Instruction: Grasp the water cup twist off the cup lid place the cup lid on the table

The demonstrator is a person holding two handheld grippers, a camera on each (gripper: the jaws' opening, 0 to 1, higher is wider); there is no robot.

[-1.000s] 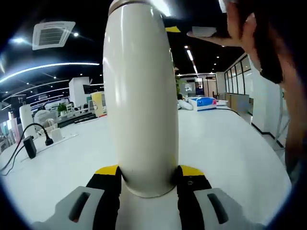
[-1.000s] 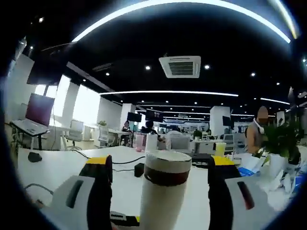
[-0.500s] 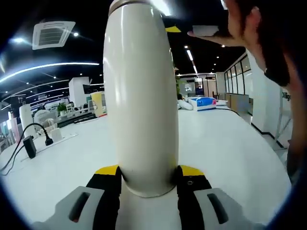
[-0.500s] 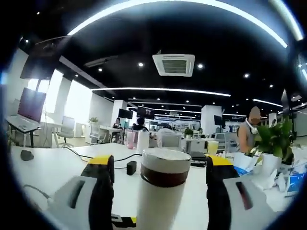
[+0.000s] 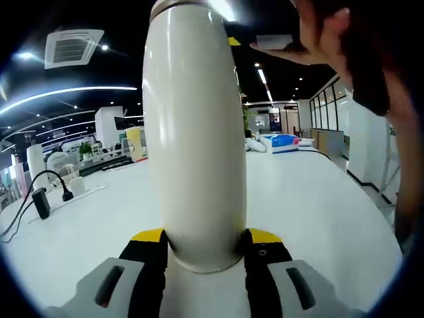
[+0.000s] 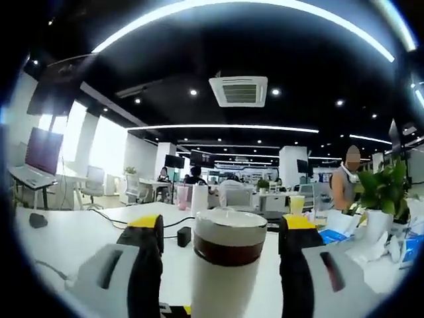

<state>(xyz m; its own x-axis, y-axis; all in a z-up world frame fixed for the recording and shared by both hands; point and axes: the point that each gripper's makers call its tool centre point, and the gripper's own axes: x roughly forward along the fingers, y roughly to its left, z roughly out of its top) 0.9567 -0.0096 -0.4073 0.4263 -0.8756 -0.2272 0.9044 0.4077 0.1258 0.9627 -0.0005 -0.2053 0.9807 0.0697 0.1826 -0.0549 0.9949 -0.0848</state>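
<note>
Left gripper view: left hand-held gripper point(image 5: 205, 246) clamped on the base of the cream water cup point(image 5: 193, 132), yellow-tipped black jaws pressed against both sides. Cup upright, rising toward the top of the view above the white surface point(image 5: 311, 205). At upper right, a hand point(image 5: 324, 33) near the cup's top, beside a small grey part of the other gripper. On the surface at far left, a black cable and plug point(image 5: 46, 192).

Right gripper view: right hand-held gripper point(image 6: 222, 232) spread wide, jaws standing apart on either side of the cup's top without touching it. Cup lid point(image 6: 230, 228), white cap over a dark brown band, still on the cup between those jaws. Potted plant point(image 6: 381, 199) at right.
</note>
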